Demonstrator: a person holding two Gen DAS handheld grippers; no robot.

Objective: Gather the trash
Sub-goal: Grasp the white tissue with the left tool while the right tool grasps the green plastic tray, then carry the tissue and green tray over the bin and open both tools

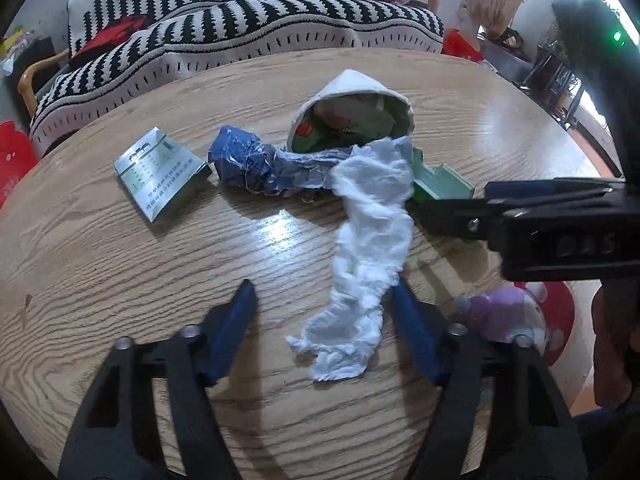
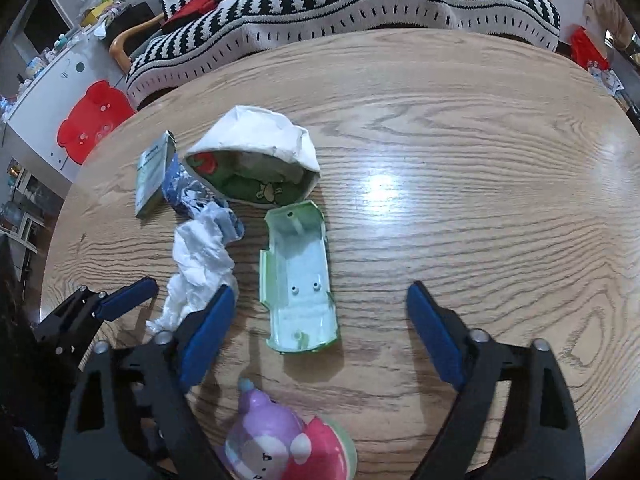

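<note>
A crumpled white tissue [image 1: 368,232] lies on the round wooden table [image 1: 120,280]; its near end sits between the open fingers of my left gripper [image 1: 324,312]. Behind it are a crumpled blue wrapper [image 1: 248,160], a flattened silver-green box [image 1: 160,172], a white paper bowl on its side [image 1: 352,108] and a pale green plastic tray [image 1: 440,184]. In the right wrist view my right gripper [image 2: 320,320] is open over the green tray [image 2: 300,276], with the tissue [image 2: 200,264], wrapper [image 2: 188,192], box [image 2: 154,176] and bowl [image 2: 256,148] to its left.
A purple and pink plush toy [image 2: 276,440] sits at the table's near edge; it also shows in the left wrist view [image 1: 508,312]. A striped sofa [image 1: 248,20] stands behind the table. A red stool [image 2: 92,120] stands at the left.
</note>
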